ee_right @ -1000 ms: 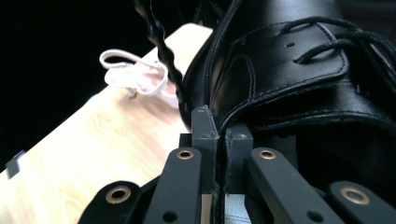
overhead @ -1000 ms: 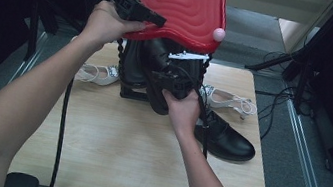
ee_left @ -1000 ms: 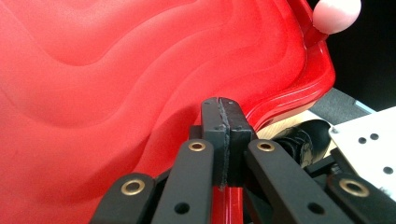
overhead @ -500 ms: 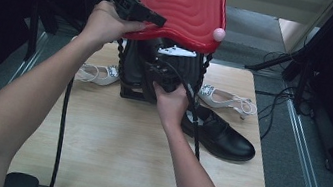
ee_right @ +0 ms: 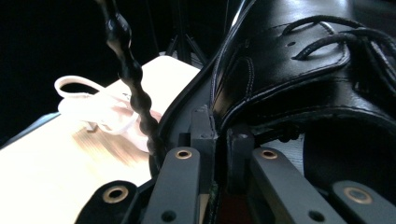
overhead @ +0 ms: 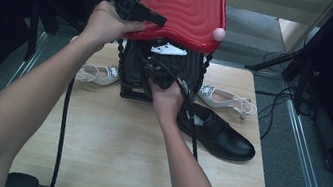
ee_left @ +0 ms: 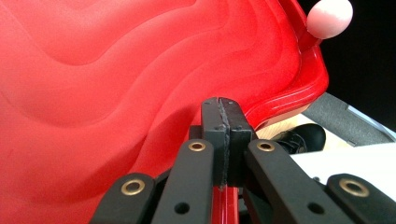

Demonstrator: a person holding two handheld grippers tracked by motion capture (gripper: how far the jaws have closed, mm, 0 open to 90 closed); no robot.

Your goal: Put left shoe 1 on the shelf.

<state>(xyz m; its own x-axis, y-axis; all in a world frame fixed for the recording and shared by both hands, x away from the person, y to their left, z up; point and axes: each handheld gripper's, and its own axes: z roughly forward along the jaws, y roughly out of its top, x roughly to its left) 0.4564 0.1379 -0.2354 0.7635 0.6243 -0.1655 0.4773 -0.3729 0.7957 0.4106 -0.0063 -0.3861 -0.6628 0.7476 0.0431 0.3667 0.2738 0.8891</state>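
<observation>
My left gripper (overhead: 158,20) (ee_left: 223,105) is shut on the front rim of a red wavy lid (overhead: 183,5) (ee_left: 116,93) and holds it tilted up over a black rack. A pink knob (overhead: 219,34) (ee_left: 329,17) sits at the lid's corner. Under the lid, my right gripper (overhead: 158,74) (ee_right: 219,133) grips the collar edge of a black leather shoe (ee_right: 299,60). Its jaws have just been opening a little, with the shoe's rim still between the pads. The right hand covers most of that gripper in the high view.
A second black shoe (overhead: 221,135) lies on the wooden table (overhead: 94,153) right of the rack. White sandals lie at the left (overhead: 99,74) (ee_right: 98,112) and the right (overhead: 226,100). Black beaded posts (overhead: 204,71) (ee_right: 130,74) flank the rack. Cables trail over the floor at right.
My right hand has moved left and in under the red lid with the black shoe. The left hand and the lid have stayed where they were.
</observation>
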